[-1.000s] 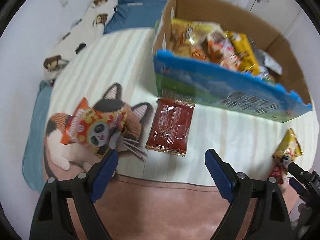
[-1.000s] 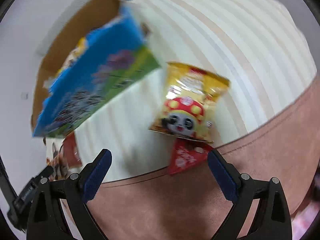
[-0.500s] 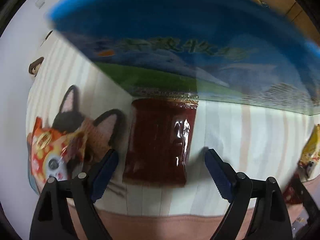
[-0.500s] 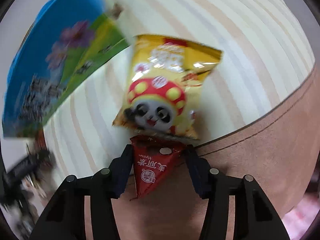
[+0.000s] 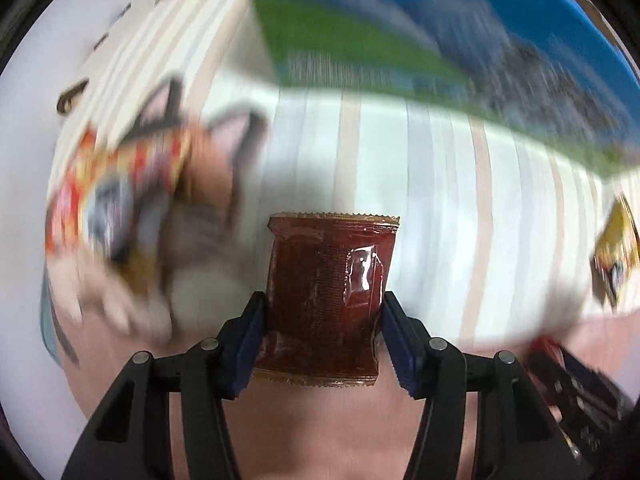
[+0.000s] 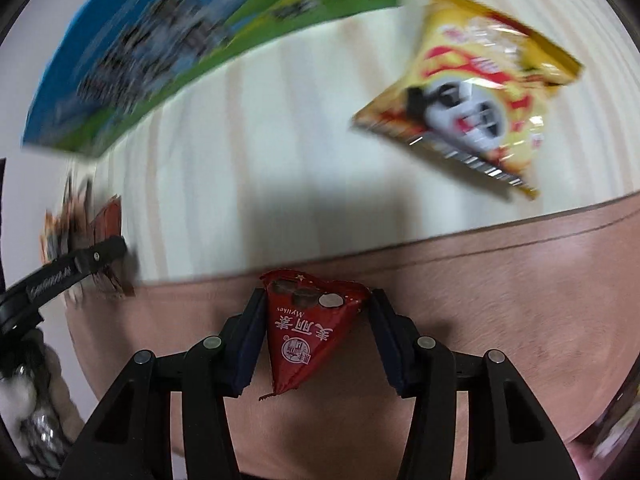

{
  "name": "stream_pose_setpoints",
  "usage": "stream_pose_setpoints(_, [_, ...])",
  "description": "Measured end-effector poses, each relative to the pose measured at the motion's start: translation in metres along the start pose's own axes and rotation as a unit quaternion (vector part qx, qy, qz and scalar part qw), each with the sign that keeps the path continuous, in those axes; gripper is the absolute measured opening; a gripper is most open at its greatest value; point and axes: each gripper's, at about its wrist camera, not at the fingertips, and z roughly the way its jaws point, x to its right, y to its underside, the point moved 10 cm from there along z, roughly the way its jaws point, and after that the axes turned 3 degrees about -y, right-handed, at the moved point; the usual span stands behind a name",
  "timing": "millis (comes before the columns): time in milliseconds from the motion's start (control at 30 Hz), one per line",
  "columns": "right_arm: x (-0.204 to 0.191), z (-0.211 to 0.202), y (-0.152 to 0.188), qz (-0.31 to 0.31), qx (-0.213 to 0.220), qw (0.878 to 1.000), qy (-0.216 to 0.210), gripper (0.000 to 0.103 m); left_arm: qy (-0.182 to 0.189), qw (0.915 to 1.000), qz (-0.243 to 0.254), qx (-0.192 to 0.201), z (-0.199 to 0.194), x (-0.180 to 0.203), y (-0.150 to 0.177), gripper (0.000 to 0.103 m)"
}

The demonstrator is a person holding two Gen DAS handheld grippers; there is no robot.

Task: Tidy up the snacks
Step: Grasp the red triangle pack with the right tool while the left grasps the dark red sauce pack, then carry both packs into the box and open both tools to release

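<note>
My left gripper (image 5: 324,320) is shut on a dark red-brown snack packet (image 5: 326,280), held flat between the blue pads above the striped blanket. My right gripper (image 6: 318,322) is shut on a small red triangular snack pack (image 6: 308,332) with white lettering, over the pink band of the blanket. The blue and green snack box (image 5: 420,32) stands behind, also in the right wrist view (image 6: 160,52). A yellow panda snack bag (image 6: 472,92) lies on the stripes to the right; it shows blurred in the left wrist view (image 5: 616,248).
An orange-red panda snack bag (image 5: 108,196) lies at left on the cat print of the blanket. The left gripper's arm (image 6: 60,276) shows at the left edge of the right wrist view. White wall borders the bed at left.
My left gripper came down around the dark red packet and shut on it. My right gripper closed on the red triangular pack and pulled it back from the yellow panda bag.
</note>
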Motion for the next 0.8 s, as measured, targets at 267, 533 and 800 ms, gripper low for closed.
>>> stream_pose_setpoints(267, [-0.032, 0.02, 0.032, -0.043, -0.036, 0.998, -0.005, 0.056, 0.003, 0.9992, 0.005, -0.039, 0.019, 0.003, 0.07, 0.054])
stream_pose_setpoints(533, [-0.056, 0.031, 0.042, -0.015, -0.063, 0.997, -0.037, 0.076, 0.002, 0.9985, 0.007, -0.054, 0.038, 0.014, 0.061, 0.065])
stream_pose_setpoints(800, [-0.033, 0.025, 0.048, 0.012, -0.058, 0.997, -0.047, 0.075, 0.016, 0.9982, -0.011, -0.057, 0.038, 0.015, 0.032, 0.065])
